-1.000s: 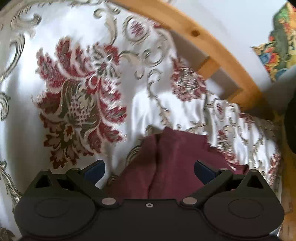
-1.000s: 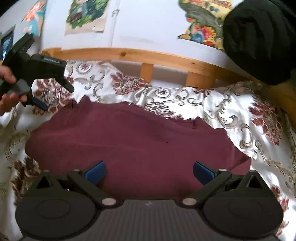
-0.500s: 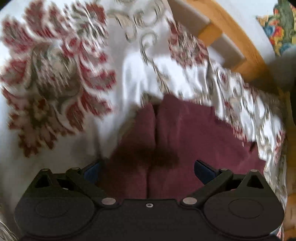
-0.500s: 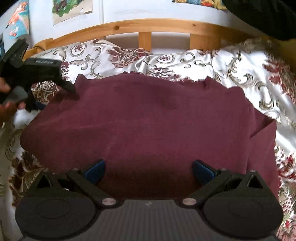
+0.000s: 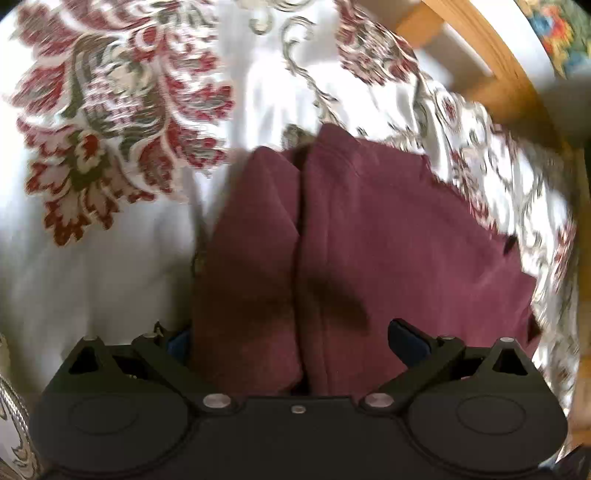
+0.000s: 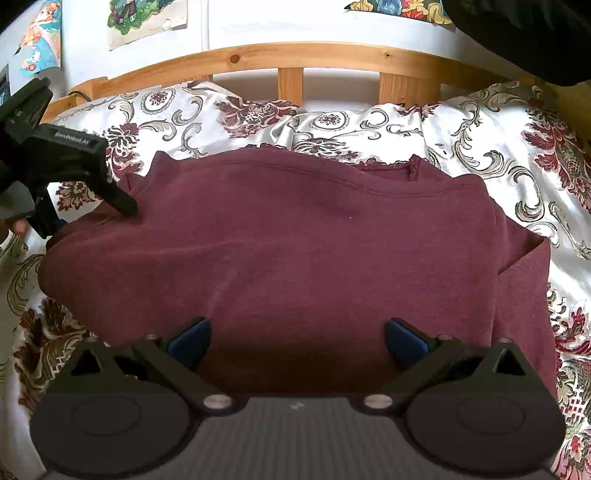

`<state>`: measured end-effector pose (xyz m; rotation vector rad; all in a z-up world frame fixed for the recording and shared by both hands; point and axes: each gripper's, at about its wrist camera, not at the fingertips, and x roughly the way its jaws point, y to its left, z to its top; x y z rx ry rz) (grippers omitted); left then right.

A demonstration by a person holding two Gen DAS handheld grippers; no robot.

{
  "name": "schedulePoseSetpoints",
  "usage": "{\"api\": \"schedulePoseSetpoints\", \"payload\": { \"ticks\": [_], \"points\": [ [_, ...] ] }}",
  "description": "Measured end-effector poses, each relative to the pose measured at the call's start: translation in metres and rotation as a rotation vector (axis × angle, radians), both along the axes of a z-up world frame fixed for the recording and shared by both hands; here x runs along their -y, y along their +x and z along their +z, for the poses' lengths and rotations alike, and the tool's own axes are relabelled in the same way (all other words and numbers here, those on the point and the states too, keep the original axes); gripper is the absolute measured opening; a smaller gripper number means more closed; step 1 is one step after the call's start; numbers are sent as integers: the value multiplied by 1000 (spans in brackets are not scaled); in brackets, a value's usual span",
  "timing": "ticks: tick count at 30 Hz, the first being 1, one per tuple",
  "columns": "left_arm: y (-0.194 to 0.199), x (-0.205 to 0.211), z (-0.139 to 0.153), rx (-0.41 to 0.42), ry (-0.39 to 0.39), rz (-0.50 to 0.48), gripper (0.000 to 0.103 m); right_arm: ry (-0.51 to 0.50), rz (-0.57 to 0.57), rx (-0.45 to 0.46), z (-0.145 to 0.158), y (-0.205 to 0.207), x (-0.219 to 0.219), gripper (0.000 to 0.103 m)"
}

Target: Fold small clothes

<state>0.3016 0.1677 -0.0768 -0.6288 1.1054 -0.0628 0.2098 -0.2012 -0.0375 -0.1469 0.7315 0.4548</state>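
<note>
**Dark red top lies on the bed, fold only just begun**

The dark red top (image 6: 295, 240) lies spread out on the flowery bedspread (image 6: 498, 147). Its neck edge points toward the wooden bed frame (image 6: 291, 55). On the far right side, one edge is already turned over onto the cloth, making a small flap. The rest of the top lies flat and wide, so most of the folding seems left to do.

The left claw (image 5: 295, 336) sits at the left edge of the top. Its two fingers are wide apart, and a raised ridge of cloth runs between them. The left finger is partly hidden behind the cloth. It does not pinch anything yet. In the right camera view, the same claw (image 6: 122, 203) shows with one finger tip touching the cloth near the shoulder, and a bit of the person's hand (image 6: 14, 225) holds it.

The right claw (image 6: 295, 339) hangs over the near edge of the top. Its fingers are wide apart too, and it grips nothing.

Around the bed, bright pictures (image 6: 147, 18) hang on the white wall. Something big and black (image 6: 517, 33) sits at the top right corner. Nothing lies on the top, so nothing seems to block the fold. The bedspread is wrinkly, which could make the cloth bunch up.
</note>
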Motion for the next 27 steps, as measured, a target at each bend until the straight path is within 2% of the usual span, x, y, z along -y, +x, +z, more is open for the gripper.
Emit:
{"api": "schedulePoseSetpoints", "payload": {
  "ticks": [3,7,13,17,22,27],
  "points": [
    [-5,-11,1,-4,-26,55,102,-1,0,0,0,0,0,103],
    [-6,-15,1,-5,-41,64,102,0,-1,-1,0,0,0,103],
    [-3,-1,3,-9,40,-5,99,-1,-2,-2,0,0,-1,103],
    [-4,6,6,-3,109,-24,90,-1,-3,-7,1,0,-1,103],
    [-8,5,9,3,139,-13,79,-2,-3,-8,1,1,-1,103],
    [-14,5,11,21,143,-13,57,-3,-3,-9,1,0,-1,103]
  ]
}}
